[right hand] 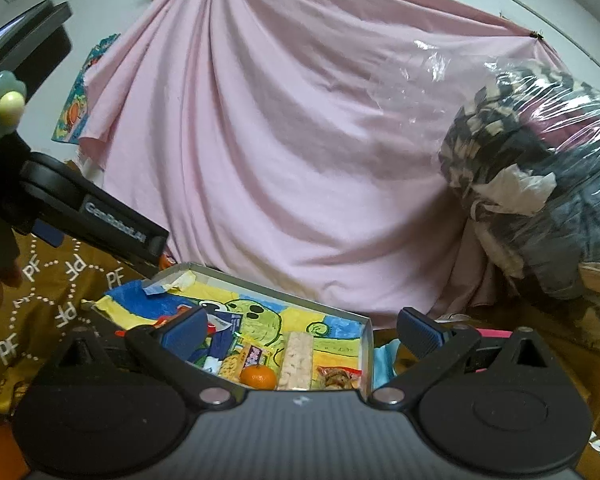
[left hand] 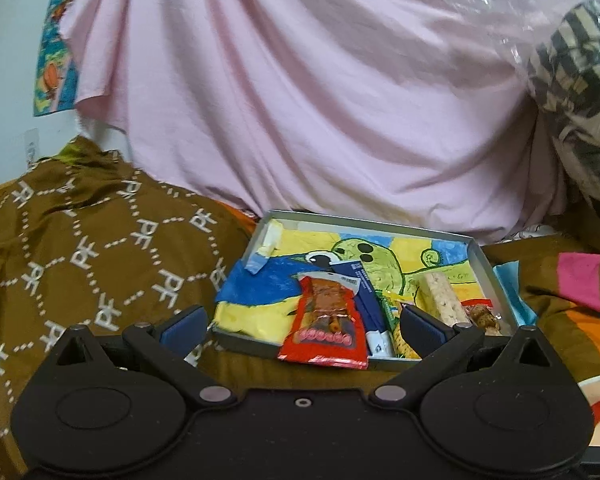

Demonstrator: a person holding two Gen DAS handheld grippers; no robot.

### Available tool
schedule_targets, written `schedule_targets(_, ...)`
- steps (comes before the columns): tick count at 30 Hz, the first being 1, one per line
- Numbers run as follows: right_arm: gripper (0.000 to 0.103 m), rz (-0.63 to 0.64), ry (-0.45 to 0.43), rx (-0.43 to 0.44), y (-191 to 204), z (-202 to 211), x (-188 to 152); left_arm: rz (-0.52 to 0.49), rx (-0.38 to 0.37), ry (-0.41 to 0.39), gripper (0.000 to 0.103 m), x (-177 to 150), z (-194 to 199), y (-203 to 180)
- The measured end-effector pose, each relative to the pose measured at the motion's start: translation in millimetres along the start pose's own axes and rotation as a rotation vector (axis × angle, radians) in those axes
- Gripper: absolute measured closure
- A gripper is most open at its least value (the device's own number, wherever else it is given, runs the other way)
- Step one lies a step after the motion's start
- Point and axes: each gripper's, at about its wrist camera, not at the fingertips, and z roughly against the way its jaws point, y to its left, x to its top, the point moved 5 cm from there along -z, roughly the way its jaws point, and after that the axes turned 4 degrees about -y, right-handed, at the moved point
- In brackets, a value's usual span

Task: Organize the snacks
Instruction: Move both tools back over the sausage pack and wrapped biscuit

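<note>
red packet (left hand: 324,322) hangs over box (left hand: 486,268) near edge; light, crinkly | grab its middle | left gripper (left hand: 304,324), right gripper (right hand: 300,330) wide apart, holding nothing

This is a lived-in home, most likely a bedroom or sleeping corner. A pink sheet (right hand: 284,152) hangs in loose folds at twelve o'clock, pinned up against a pale wall. At nine o'clock a child's bright drawing (left hand: 54,52) is stuck to that wall. The surface below is soft and rumpled: a brown cloth with a white monogram pattern (left hand: 80,256) at eight o'clock, and a striped pink-and-orange bedcover (left hand: 576,300) at four o'clock. At two o'clock a bulky bundle of patterned bedding sealed in clear plastic (right hand: 540,152) is stored. A shallow box lid lined with another coloured drawing (left hand: 380,256) holds snacks.
</note>
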Motion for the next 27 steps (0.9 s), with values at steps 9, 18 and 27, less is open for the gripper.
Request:
schedule_targets(9,0.000,-0.071,0.030,0.030,3,43,5,0.025,0.001,-0.019,0.001,-20,52,27)
schedule_targets(18,0.000,-0.136,0.087,0.034,5,80,-1,0.026,0.003,-0.004,0.001,-44,83,44)
schedule_targets(27,0.000,-0.157,0.171,0.050,14,100,-11,0.010,-0.009,0.052,0.001,-76,97,57)
